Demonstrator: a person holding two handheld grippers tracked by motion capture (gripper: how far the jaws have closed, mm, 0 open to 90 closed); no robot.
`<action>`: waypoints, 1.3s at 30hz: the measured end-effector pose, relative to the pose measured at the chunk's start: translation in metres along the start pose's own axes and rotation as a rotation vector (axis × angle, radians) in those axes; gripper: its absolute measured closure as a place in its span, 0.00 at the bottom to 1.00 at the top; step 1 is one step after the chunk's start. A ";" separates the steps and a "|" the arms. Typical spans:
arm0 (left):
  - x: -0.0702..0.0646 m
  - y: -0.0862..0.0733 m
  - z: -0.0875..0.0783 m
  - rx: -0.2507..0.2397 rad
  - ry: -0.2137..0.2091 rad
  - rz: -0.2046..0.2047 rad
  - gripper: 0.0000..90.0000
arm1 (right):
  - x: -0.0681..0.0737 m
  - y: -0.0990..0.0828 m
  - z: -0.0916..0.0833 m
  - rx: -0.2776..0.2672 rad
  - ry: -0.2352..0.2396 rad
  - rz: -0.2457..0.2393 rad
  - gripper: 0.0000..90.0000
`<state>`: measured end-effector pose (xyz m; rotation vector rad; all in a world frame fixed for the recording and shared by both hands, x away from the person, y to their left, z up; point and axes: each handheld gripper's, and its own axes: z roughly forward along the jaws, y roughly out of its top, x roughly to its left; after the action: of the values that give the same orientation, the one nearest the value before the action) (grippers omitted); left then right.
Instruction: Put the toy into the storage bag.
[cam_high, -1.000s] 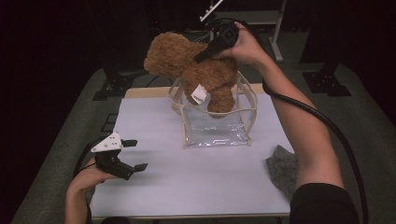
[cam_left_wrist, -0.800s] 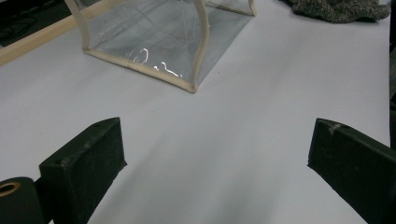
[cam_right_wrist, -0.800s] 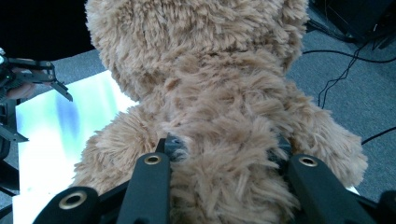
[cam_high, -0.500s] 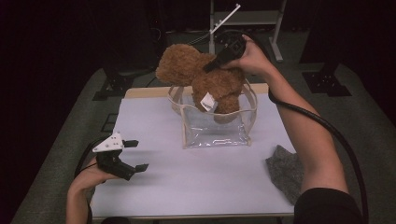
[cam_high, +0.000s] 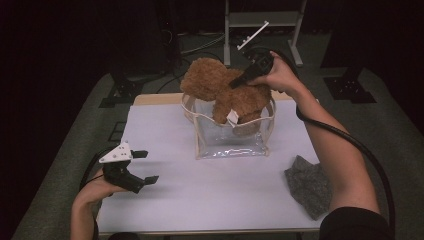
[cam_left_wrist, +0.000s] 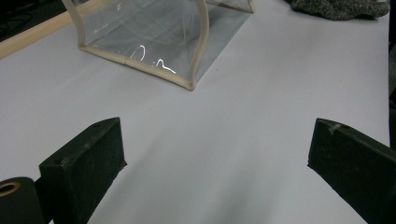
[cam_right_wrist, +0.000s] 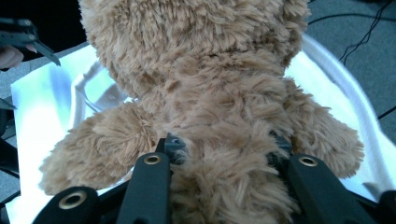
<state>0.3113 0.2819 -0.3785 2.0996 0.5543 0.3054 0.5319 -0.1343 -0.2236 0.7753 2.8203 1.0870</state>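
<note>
My right tongs (cam_high: 239, 81) are clenched on the teddy (cam_high: 225, 95), the jaws sunk into the fur of its back; in the right gripper view the plush (cam_right_wrist: 210, 107) bulges between them and hides the tips. The teddy hangs half inside the clear bag (cam_high: 230, 140): its legs and the white tag (cam_high: 232, 118) are below the bag's cream rim, while head and shoulders stand above it, the head leaning toward the left of the high view. My right hand (cam_high: 280, 77) grips the tool above the bag's far right corner, its cable trailing along my forearm.

The bag stands upright with its mouth open, at the far middle of the white tabletop (cam_high: 210, 190), its cream handles curving up on either side of the teddy. In the left gripper view its see-through wall and piped edge (cam_left_wrist: 187, 84) lie ahead of the jaws, well apart from them.

My left tongs (cam_high: 141, 166) are released, jaws wide with nothing between them, low over the near left part of the tabletop, held by my left hand (cam_high: 97, 187). They point toward the bag without touching anything.

A grey cloth (cam_high: 307, 185) lies crumpled near the right edge of the tabletop, well apart from the bag.
</note>
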 end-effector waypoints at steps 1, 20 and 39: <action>0.000 0.000 0.000 0.004 -0.002 0.003 0.03 | 0.000 -0.003 0.003 0.014 -0.004 0.001 0.70; 0.001 -0.001 0.000 0.009 -0.002 0.000 0.03 | 0.000 -0.029 0.043 0.149 -0.016 -0.025 0.53; 0.003 -0.001 -0.001 0.004 0.000 -0.006 0.03 | -0.001 -0.013 0.045 0.037 0.010 -0.063 0.45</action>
<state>0.3133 0.2848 -0.3786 2.1010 0.5616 0.3017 0.5361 -0.1152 -0.2658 0.6802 2.8603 1.0356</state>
